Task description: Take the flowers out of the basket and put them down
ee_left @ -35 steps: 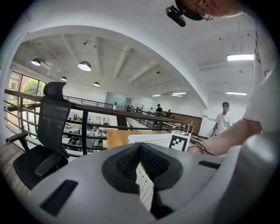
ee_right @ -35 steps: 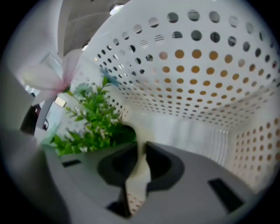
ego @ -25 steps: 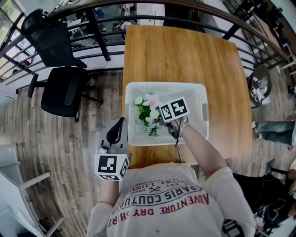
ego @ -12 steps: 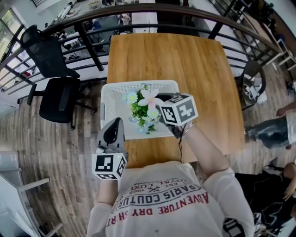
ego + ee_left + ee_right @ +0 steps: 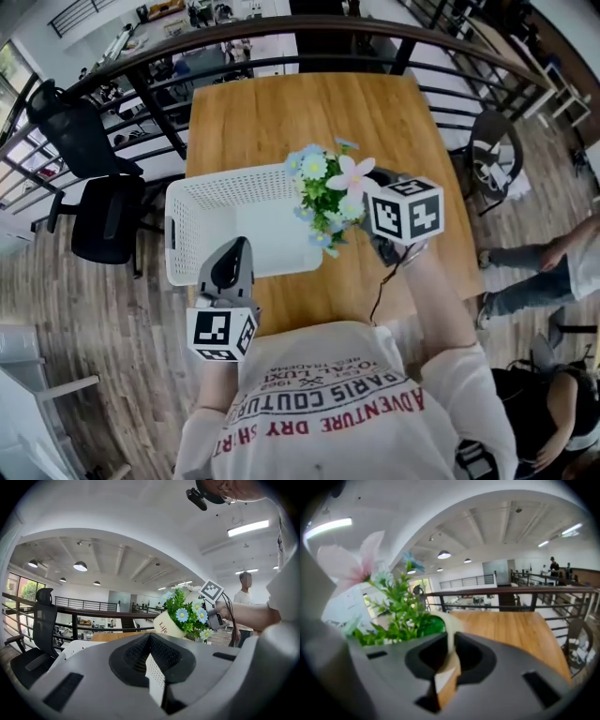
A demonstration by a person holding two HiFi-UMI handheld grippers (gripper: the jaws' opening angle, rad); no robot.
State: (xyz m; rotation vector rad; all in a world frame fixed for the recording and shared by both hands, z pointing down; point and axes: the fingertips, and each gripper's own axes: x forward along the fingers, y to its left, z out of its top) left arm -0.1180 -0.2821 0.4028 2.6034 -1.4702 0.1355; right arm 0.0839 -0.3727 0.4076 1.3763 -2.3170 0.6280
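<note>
A bunch of artificial flowers (image 5: 328,192) in a cream pot hangs above the wooden table (image 5: 309,103), just off the right end of the white perforated basket (image 5: 202,202). My right gripper (image 5: 371,195) pinches the pot's rim (image 5: 450,625) between its jaws, which are closing; the greenery (image 5: 401,616) leans out to its left. In the left gripper view the pot (image 5: 166,624) is tilted in the air, clear of the basket. My left gripper (image 5: 234,255) sits at the basket's front wall, its jaws shut on a strip of perforated white wall (image 5: 154,672).
The basket's left end overhangs the table's left edge. Black office chairs (image 5: 103,211) stand on the floor to the left. A dark railing (image 5: 234,37) curves round the far side. A person (image 5: 525,272) stands on the right.
The right gripper has lifted the flowers up out of the basket and carried them right, past its right end. The basket has shifted left along the table. The left gripper stays at the basket's front.
</note>
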